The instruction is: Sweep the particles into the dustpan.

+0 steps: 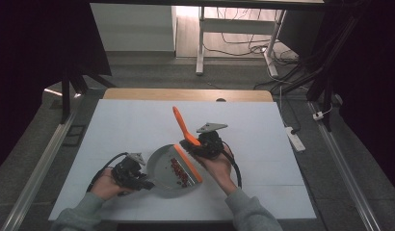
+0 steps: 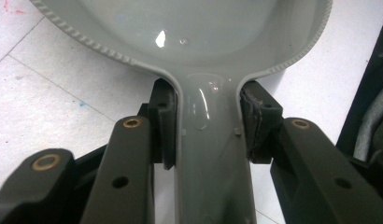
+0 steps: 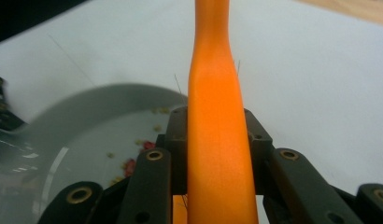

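Both my grippers are clamped: left gripper [image 2: 206, 135] on the dustpan [image 1: 172, 171] handle at 6 o'clock, right gripper [image 3: 216, 140] on the brush [image 1: 185, 132] handle. Rigid, light, slick plastic; grip the handles.

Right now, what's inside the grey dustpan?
Inside the dustpan lies a strip of small red bits, with a few yellowish ones beside them in the right gripper view. The orange brush head rests along the pan's far side, covering whatever lies under it.
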`<state>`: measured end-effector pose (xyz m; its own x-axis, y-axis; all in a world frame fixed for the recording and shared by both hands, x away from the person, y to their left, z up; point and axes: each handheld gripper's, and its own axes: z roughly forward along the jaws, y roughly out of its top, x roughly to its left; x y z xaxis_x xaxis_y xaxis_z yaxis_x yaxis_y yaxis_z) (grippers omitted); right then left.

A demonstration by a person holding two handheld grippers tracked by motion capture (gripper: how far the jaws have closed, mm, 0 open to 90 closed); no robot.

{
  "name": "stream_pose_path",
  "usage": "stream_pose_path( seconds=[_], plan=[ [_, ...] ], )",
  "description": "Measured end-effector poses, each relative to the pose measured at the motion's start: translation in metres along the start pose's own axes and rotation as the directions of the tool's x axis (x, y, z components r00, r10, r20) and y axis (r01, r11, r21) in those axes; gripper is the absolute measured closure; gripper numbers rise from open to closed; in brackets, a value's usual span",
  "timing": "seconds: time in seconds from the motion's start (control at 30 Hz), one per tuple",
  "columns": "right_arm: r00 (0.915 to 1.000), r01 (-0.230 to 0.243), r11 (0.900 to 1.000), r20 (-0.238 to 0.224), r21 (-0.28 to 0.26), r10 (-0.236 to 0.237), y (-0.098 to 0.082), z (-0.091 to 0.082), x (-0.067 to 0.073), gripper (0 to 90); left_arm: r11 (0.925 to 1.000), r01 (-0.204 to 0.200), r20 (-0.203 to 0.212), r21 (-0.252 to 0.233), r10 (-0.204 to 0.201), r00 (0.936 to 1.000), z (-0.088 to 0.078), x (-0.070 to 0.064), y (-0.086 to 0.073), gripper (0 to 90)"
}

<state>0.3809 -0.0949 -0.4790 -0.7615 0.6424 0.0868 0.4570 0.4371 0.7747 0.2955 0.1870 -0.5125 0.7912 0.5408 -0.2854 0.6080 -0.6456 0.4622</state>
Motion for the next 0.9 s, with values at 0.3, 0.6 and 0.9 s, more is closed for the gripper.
stream_pose_path(
  seconds=[0.3, 0.6, 0.9],
  plan=[
    [0.9980, 0.046, 0.998, -0.045, 0.052, -0.044, -0.008, 0.024, 0.029, 70.4, 1.0000, -0.002, 0.000, 0.004, 0.002, 1.0000, 0.001, 0.000, 0.000, 61.8],
    [0.9854, 0.096, 0.995, -0.142, 0.012, -0.094, 0.002, 0.023, 0.065, 70.4, 1.0000, -0.003, -0.001, -0.003, 0.003, 1.0000, 0.001, 0.000, -0.001, 61.8],
    [0.9943, 0.036, 0.997, -0.098, -0.065, -0.043, 0.010, -0.010, 0.034, 70.3, 0.9993, -0.019, -0.002, -0.033, 0.019, 0.9998, 0.000, 0.000, -0.005, 61.8]
  ],
)
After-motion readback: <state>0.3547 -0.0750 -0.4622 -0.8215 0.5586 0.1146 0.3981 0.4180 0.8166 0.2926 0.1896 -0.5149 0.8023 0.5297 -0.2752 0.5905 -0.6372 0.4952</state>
